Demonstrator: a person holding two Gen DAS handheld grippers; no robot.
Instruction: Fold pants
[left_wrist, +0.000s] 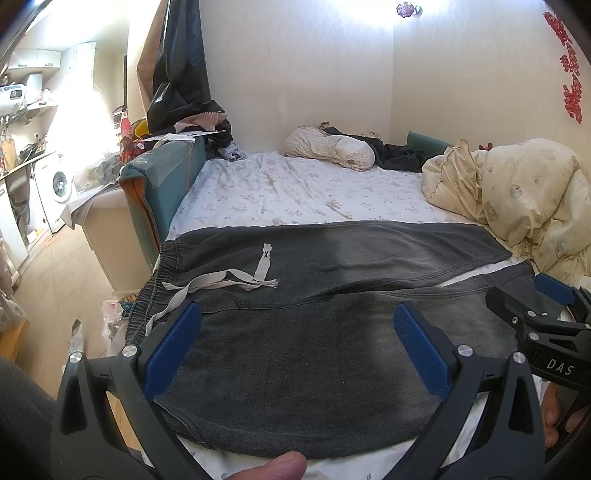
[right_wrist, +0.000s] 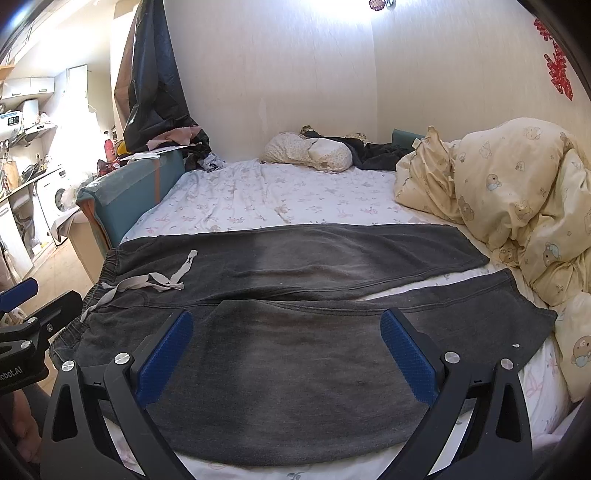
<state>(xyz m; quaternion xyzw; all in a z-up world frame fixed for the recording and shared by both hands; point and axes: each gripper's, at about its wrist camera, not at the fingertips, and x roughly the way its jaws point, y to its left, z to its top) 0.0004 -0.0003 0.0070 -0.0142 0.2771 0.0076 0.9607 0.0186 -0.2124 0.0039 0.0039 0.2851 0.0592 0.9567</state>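
On the bed (left_wrist: 295, 188), near edge: dark grey sweatpants (left_wrist: 314, 350) spread flat across the floral sheet, waistband (left_wrist: 162, 269) at left, legs running right. Pale drawstring (left_wrist: 225, 280) lies loose over the waist area. Far leg flat and fully visible; near leg's lower edge is cut off by gripper frames in both views.

Left gripper (left_wrist: 297, 354): jaws spread wide, blue pads (left_wrist: 173, 350) above the near leg, gripping nothing. Can't tell if the pads touch the fabric. A thumb tip (left_wrist: 277, 467) pokes in at the bottom edge, rest of the hand out of frame.

Right gripper (right_wrist: 286, 358): also wide apart, empty, over the same leg further right. In the left wrist view only part of it shows at the right edge; fingers holding it are partly hidden behind the frame.

Near hem (right_wrist: 532, 306) sits just beside the bunched yellow bear-print duvet (right_wrist: 517, 203); the duvet's right side is cut off by the fisheye rim.

Background: pillow (left_wrist: 328, 147) and dark clothes at the wall, details blurred. Black plastic sheet (left_wrist: 181, 66) hangs over the teal headboard (left_wrist: 162, 184). Washing machine (left_wrist: 55, 184) at far left, area around it blown out by glare.
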